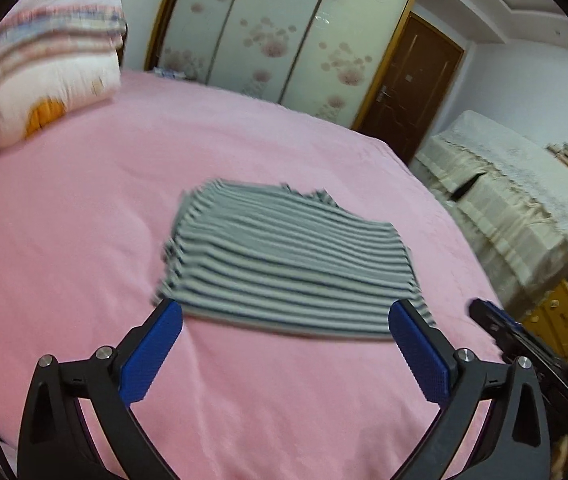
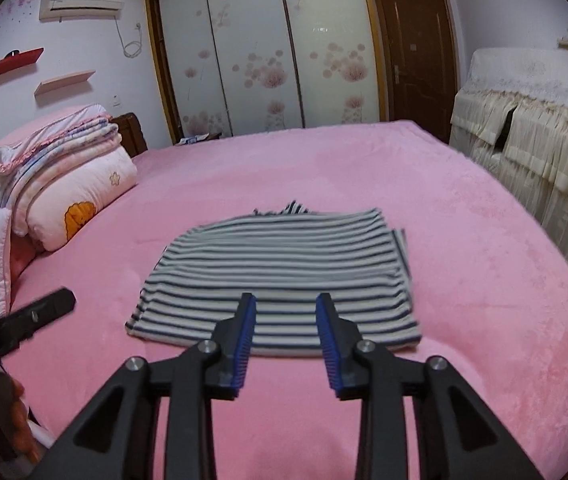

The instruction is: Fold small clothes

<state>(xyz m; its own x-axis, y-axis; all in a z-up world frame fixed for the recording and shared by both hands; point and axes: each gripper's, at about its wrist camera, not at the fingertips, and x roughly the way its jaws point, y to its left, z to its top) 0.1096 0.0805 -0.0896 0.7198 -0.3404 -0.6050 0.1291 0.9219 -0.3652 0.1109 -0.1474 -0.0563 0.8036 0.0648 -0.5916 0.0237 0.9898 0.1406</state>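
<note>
Striped garment (image 2: 276, 276): grey-white cloth with dark stripes, folded into a rough rectangle, lying flat near the middle of the pink bedspread (image 2: 464, 240). A small bunched bit of striped fabric pokes out at its far edge. Nothing grips it.

Left gripper (image 1: 286, 322): black frame, blue ridged pads, jaws spread wide. It hangs over the near edge of the garment; the fingertips frame the cloth's two near corners in the left wrist view, with only bedspread and cloth seen between them. No pad presses on the cloth. In the right wrist view one of its black fingers shows at the left edge.

Right gripper (image 2: 286, 300): same build, jaws partly apart with a clear gap, nothing held. It hovers over the near hem of the garment. In the left wrist view it shows, blurred, at the right edge, beside the bed's corner.

Stack of folded quilts and pillows (image 2: 64, 184): pink and white, one with an orange cartoon print, piled at the head of the bed to the left, well apart from the garment.

Wardrobe (image 2: 268, 60): sliding doors with pale flower prints, behind the bed.

Brown door (image 2: 416, 60): right of the wardrobe.

Cloth-covered furniture (image 2: 532, 120): cream lace and pleated drape, right of the bed.

Air conditioner (image 2: 84, 0): on the wall at upper left, above two small wall shelves.
</note>
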